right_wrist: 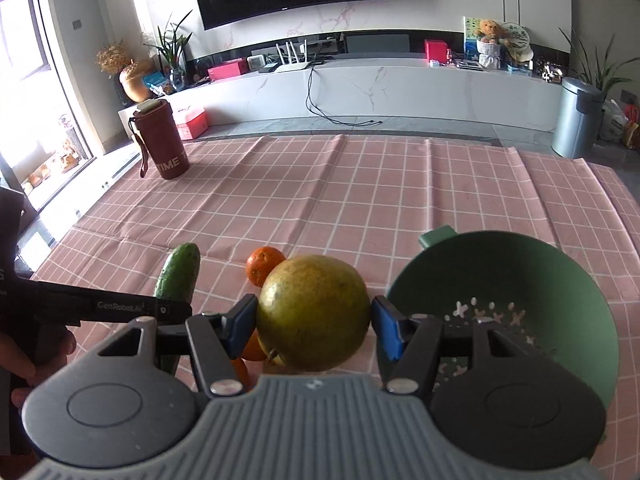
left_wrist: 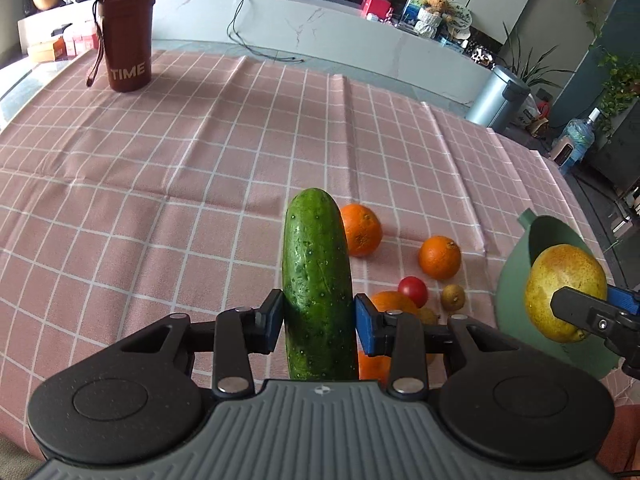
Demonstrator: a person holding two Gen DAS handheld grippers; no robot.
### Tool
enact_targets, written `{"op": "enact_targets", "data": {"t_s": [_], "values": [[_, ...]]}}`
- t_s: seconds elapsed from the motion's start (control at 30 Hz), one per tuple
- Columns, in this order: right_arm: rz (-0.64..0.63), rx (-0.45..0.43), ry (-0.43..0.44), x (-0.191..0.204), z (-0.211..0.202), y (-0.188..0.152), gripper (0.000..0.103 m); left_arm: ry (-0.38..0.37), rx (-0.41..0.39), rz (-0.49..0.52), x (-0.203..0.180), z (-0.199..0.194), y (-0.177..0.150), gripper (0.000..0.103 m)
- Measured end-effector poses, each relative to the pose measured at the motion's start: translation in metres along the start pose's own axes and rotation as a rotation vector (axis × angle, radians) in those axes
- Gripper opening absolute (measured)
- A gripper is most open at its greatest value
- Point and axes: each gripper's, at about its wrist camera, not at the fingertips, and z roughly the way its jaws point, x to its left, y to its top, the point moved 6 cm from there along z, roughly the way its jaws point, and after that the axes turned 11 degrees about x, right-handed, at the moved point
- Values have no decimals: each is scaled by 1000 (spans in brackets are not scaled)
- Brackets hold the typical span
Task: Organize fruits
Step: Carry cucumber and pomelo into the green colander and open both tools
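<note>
Left wrist view: the left gripper (left_wrist: 318, 322) is clamped on a long bumpy green cucumber (left_wrist: 316, 280), held above the pink checked tablecloth (left_wrist: 180, 168). Behind it lie two round oranges (left_wrist: 361, 230), a small red tomato (left_wrist: 413, 290) and a small brownish kiwi (left_wrist: 453, 297), close together. A tall maroon tumbler (left_wrist: 127, 38) stands well apart, far left. Right wrist view: the right gripper (right_wrist: 313, 326) grips a large yellow-green pear (right_wrist: 314, 314) just beside the green plastic colander (right_wrist: 560, 272), whose perforated bottom shows bare. The cucumber (right_wrist: 179, 276) pokes up left, an orange (right_wrist: 262, 266) behind the pear.
</note>
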Motion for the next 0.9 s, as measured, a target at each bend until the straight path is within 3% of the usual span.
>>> {"op": "enact_targets", "data": {"t_s": [0.3,0.5,0.7,0.9], "values": [[90,-22,10,-58,-53,-5,59,-161,-66,139,-95,-42,17,42],[85,13,-28,-94,-66,-11,59,-264,-10,214,-160,-22,29,42],[44,90,-64,-123,-56,-16,59,-258,65,317,-207,17,32,42],[-28,167,-72,-137,-30,-16,59,-200,152,367,-220,55,25,42]]}}
